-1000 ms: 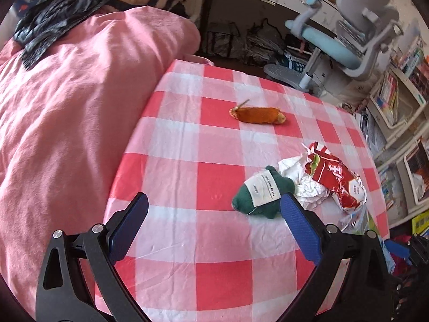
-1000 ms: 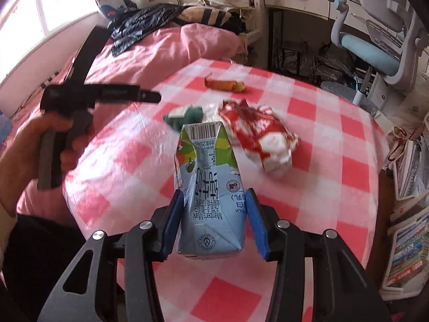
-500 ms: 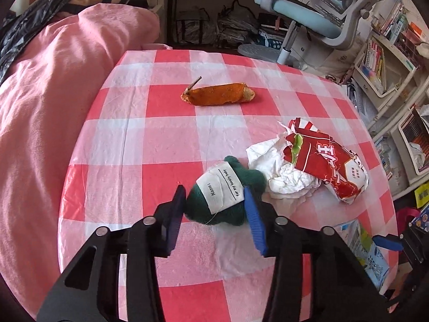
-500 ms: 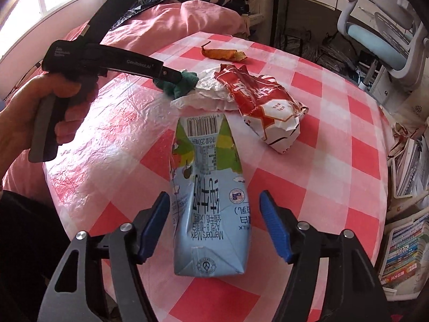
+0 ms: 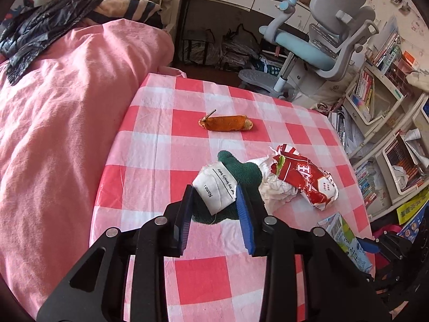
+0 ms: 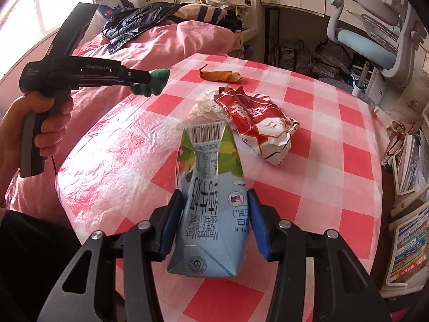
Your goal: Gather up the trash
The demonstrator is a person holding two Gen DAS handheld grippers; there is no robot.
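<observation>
Over the round worktop (image 5: pixel 150 145) in its red-and-white checked cloth, the left claw (image 5: pixel 214 204) has just been closing and now pinches a small dark green plush toy with a white sewn-in name label (image 5: pixel 230 179) between its blue pads. From the right wrist view that toy (image 6: pixel 154 81) hangs clear of the cloth, out at the claw's tip, with a hand (image 6: pixel 43 123) wrapped round the grip below.

Nearer the camera, the right claw (image 6: pixel 214 212) has also just been closing; its blue pads sit tight on both flanks of a flattened pale blue milk carton with a barcode on its top end (image 6: pixel 211 187). Whether the carton's base rests on the worktop or hangs just above it, I cannot tell.

Beyond the carton lies a crumpled red-and-white snack wrapper (image 6: pixel 257 123), half over a wad of white tissue paper (image 6: pixel 201 107). Further back, alone on a red square, lies an orange-brown curl of fruit peel with a short stem (image 5: pixel 228 123).

Beside the worktop runs a bed under a pink quilt (image 5: pixel 59 123), a black plastic bag (image 5: pixel 40 32) crumpled near its far end. A grey and light blue office chair (image 5: pixel 329 43) stands behind.
</observation>
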